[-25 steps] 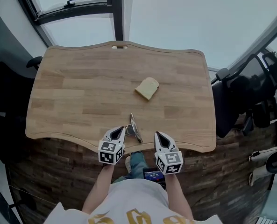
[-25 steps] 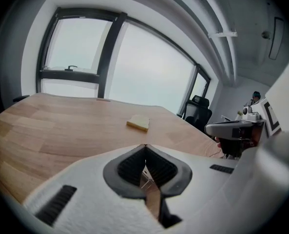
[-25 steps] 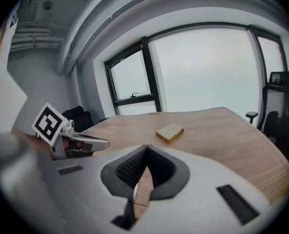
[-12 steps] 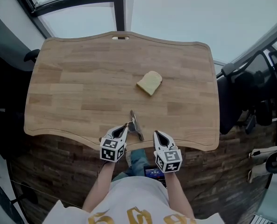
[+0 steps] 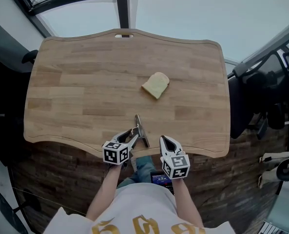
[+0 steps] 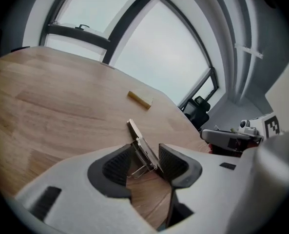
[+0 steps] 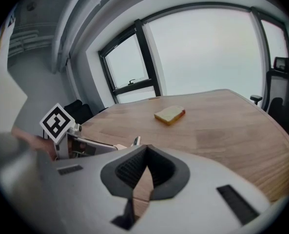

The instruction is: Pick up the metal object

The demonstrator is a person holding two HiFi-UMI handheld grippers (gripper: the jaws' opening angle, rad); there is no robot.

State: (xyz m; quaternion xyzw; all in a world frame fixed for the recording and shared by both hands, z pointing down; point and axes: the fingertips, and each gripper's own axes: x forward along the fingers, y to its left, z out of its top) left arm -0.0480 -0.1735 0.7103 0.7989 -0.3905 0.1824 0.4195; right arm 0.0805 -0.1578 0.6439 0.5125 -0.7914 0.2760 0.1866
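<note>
My left gripper [image 5: 132,134] has just been opening its jaws. They now stand wide, with the metal object [image 5: 141,130] lying between the pads at the table's [image 5: 86,91] near edge, not clamped. My right gripper [image 5: 163,140] hangs just beside it, jaws together on nothing. The piece looks like a thin sprung clip, so I judge it stiff, light and probably slippery. I'd pinch squarely across its flat plate, near the spring.

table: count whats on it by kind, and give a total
bread slice: 1
metal object: 1
total: 2
</note>
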